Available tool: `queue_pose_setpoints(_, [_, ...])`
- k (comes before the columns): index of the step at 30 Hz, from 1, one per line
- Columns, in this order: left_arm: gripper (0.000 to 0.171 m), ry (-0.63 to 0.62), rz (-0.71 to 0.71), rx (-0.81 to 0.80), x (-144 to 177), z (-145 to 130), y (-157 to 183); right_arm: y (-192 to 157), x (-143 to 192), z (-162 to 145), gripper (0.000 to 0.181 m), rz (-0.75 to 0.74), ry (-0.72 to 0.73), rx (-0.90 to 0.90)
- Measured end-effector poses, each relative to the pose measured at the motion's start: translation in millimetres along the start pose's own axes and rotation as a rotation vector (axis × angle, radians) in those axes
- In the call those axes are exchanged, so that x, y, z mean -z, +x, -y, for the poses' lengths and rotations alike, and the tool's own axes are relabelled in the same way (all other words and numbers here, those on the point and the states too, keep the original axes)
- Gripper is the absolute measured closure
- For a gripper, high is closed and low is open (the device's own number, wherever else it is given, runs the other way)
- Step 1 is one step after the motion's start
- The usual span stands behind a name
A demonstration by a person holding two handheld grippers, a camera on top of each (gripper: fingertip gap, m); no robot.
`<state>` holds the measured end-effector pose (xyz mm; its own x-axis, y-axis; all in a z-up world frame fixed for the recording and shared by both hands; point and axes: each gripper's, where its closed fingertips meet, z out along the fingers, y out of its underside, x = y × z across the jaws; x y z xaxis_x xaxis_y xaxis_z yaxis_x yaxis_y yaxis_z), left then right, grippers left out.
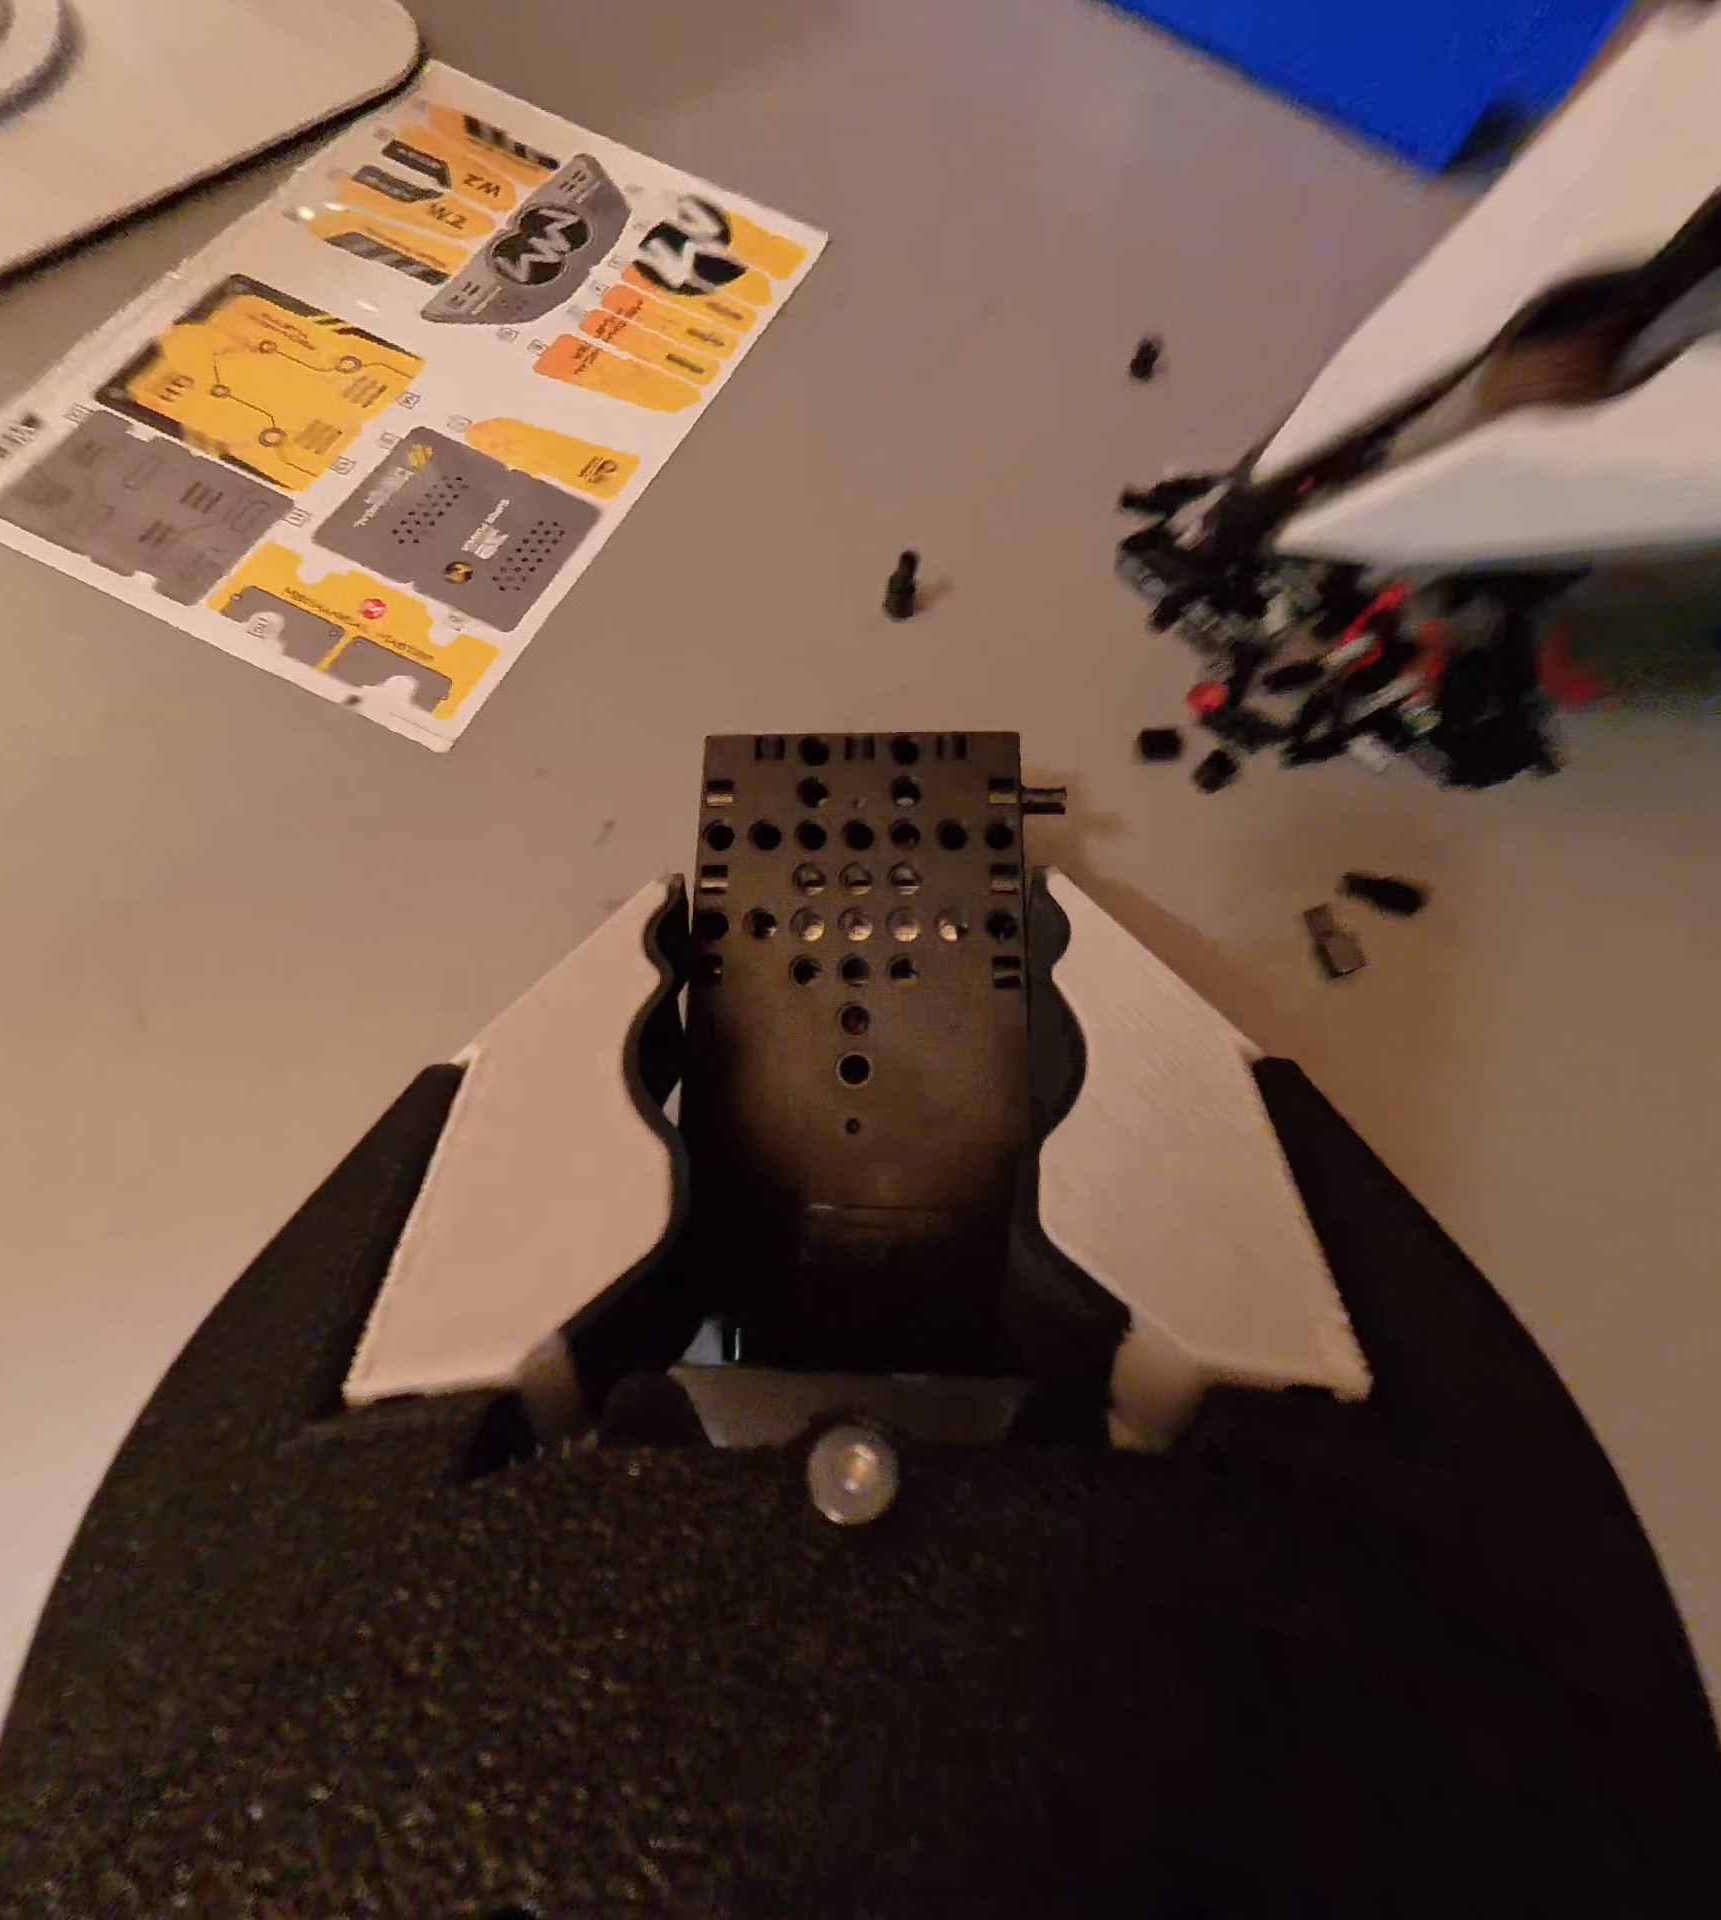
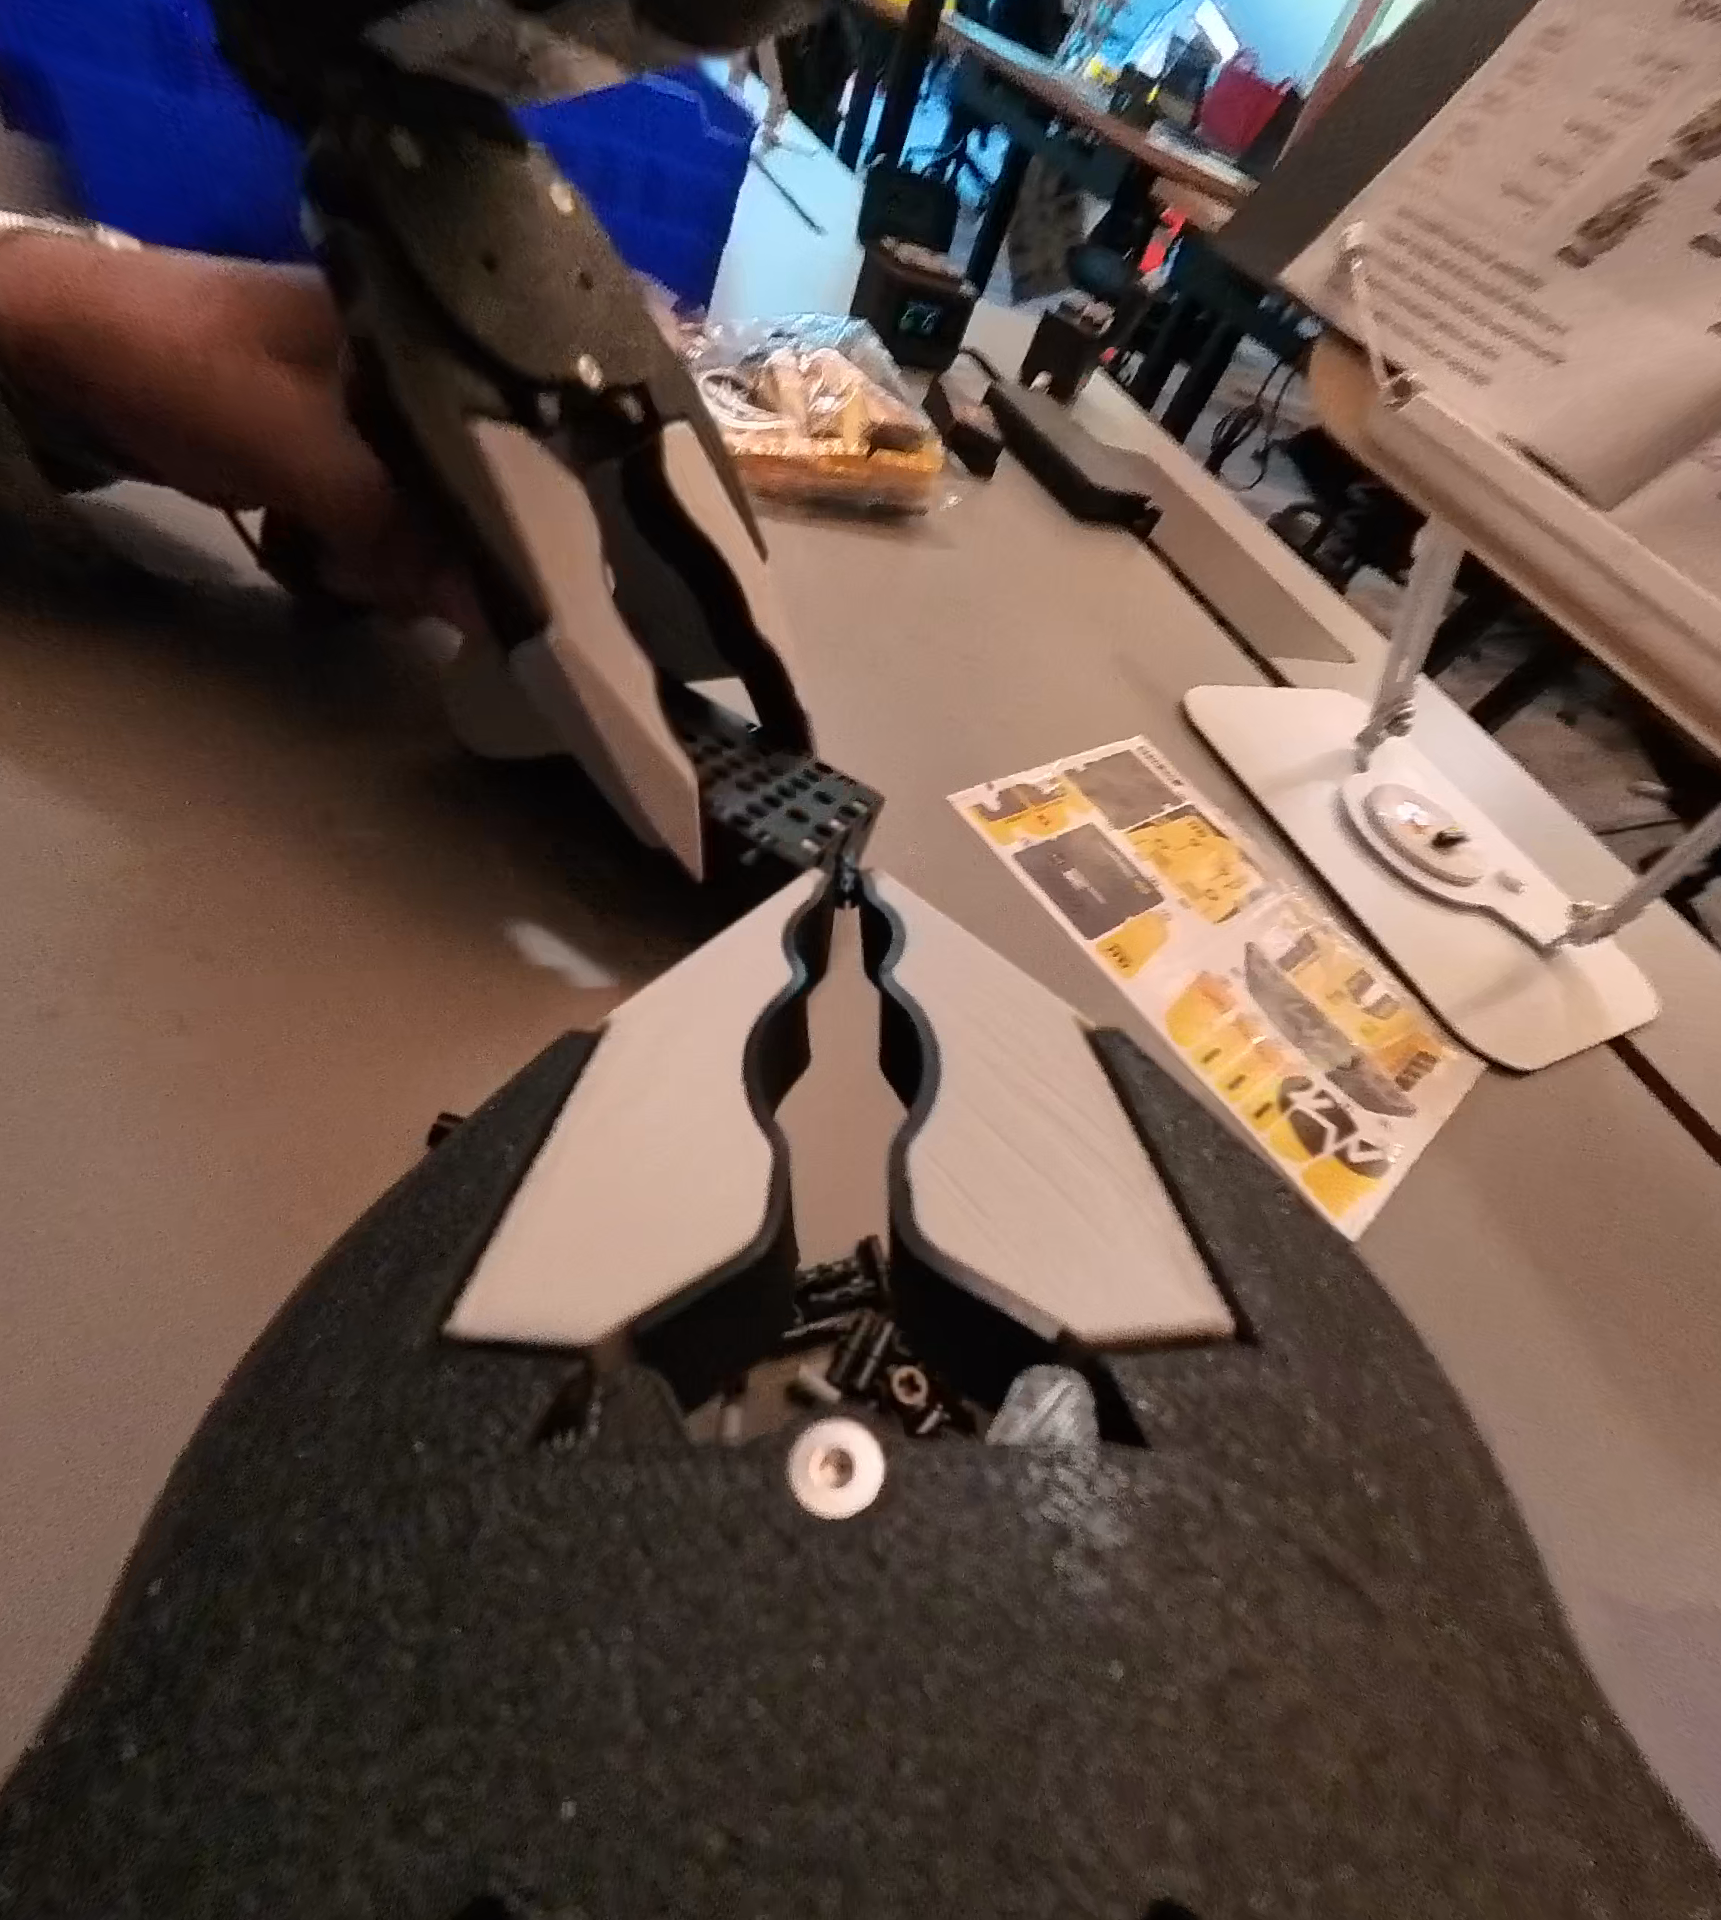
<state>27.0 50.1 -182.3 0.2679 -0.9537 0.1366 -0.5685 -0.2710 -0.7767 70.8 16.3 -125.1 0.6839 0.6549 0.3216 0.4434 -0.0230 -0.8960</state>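
My left gripper (image 1: pixel 856 883) is shut on a black perforated block (image 1: pixel 856 956) and holds it just above the grey table. A small black pin (image 1: pixel 1043 798) sticks out of the block's right side. My right gripper (image 2: pixel 845 883) is nearly closed on a tiny black pin (image 2: pixel 848 871) at its tips, right next to the block's corner (image 2: pixel 814 800). In the left wrist view the right gripper (image 1: pixel 1240 494) is blurred above a pile of black and red small parts (image 1: pixel 1355 665). The left gripper (image 2: pixel 742 790) and a person's hand (image 2: pixel 160 364) show in the right wrist view.
A yellow and grey sticker sheet (image 1: pixel 368 395) lies flat to the left, beside a white lamp base (image 2: pixel 1407 862). Loose black pins (image 1: pixel 901 584) are scattered on the table (image 1: pixel 835 208). A clear bag of yellow parts (image 2: pixel 825 416) and a propped printed page (image 2: pixel 1614 208) are farther back.
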Motion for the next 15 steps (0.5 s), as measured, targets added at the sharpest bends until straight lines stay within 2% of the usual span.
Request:
queue_pose_setpoints(2, [0.107,0.039,-0.134,0.118,3,7,13,-5,-4,-5,0.176,0.02,-0.044,0.025])
queue_pose_setpoints(4, [0.107,0.028,-0.202,0.198,3,6,18,-9,-7,-9,0.176,0.014,-0.08,0.076])
queue_pose_setpoints(15, [0.107,-0.003,-0.179,0.23,-2,2,15,-15,-18,-20,0.176,-0.086,-0.225,0.267])
